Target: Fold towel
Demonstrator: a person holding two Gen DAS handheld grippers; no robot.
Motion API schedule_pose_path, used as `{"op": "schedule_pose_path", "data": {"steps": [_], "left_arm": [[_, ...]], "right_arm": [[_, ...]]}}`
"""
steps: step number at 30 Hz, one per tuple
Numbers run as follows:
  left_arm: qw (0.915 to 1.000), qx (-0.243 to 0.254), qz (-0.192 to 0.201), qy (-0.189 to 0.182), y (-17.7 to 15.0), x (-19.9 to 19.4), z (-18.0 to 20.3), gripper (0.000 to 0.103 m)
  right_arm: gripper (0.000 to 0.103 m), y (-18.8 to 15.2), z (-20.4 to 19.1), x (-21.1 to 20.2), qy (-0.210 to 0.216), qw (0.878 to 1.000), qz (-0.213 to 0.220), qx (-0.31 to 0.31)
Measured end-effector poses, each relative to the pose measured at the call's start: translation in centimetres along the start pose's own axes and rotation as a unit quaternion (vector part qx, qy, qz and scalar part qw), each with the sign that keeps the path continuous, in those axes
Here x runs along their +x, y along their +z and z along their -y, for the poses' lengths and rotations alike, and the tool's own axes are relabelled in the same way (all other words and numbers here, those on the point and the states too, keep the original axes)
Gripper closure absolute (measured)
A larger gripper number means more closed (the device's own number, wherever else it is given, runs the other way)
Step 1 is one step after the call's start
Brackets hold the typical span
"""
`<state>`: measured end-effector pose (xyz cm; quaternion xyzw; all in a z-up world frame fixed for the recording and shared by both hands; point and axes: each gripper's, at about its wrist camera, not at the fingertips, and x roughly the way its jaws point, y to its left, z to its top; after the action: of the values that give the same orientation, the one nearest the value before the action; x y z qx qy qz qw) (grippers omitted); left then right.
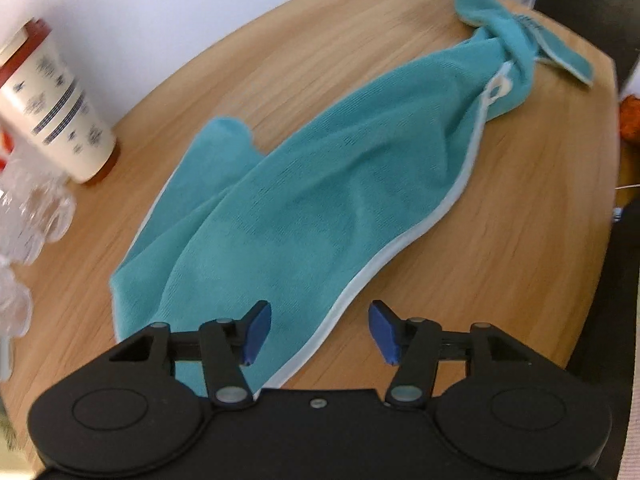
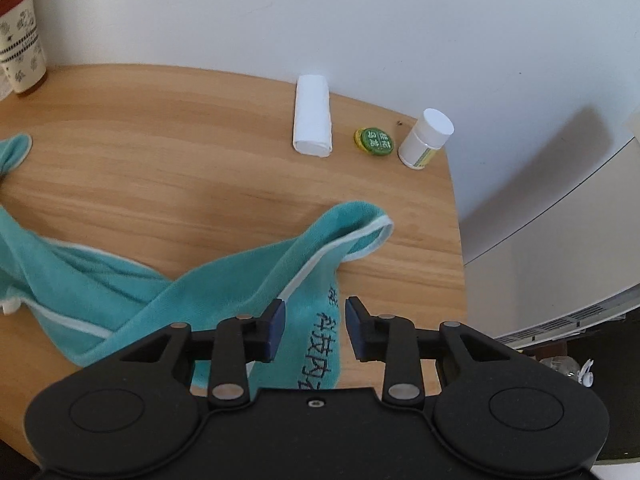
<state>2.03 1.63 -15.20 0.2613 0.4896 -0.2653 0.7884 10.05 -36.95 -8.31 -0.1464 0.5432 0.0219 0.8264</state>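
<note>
Lying rumpled and stretched lengthwise across the round light-wood table (image 1: 500,240), the teal towel with pale edging (image 1: 320,184) is twisted at its far end in the left wrist view. Only the right wrist view shows dark printed characters on the towel's (image 2: 240,272) near end, plus a rolled white cloth (image 2: 313,117), a green round cap (image 2: 375,142) and a white capped bottle (image 2: 426,137) near the table's far edge by a plain white wall (image 2: 360,20). The left gripper (image 1: 319,331) hovers with jaws apart over the towel's near edge, holding nothing. The right gripper (image 2: 315,329) likewise stands open above the printed end. A cream patterned cup with a red-brown lid (image 1: 52,100) stands beside clear crinkled plastic (image 1: 28,216); its contents cannot be seen.
</note>
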Motion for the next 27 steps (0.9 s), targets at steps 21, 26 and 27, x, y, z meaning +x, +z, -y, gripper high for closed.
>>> {"op": "schedule_pose_path", "data": {"steps": [21,26,27], "left_arm": [[0.9818,-0.140,0.122,0.039,4.4,-5.7,-4.9,0.099],[0.9730,-0.160,0.151,0.070,7.6,-5.2,-7.3,0.099],[0.9708,-0.167,0.154,0.077,8.2,-5.0,-7.8,0.099]], "right_arm": [[0.052,-2.8,-1.5,2.0,0.029,0.998,-0.059,0.017],[0.050,-4.1,-1.0,2.2,0.042,0.995,-0.081,0.030],[0.050,-4.3,-1.0,2.3,0.041,0.995,-0.084,0.029]]}}
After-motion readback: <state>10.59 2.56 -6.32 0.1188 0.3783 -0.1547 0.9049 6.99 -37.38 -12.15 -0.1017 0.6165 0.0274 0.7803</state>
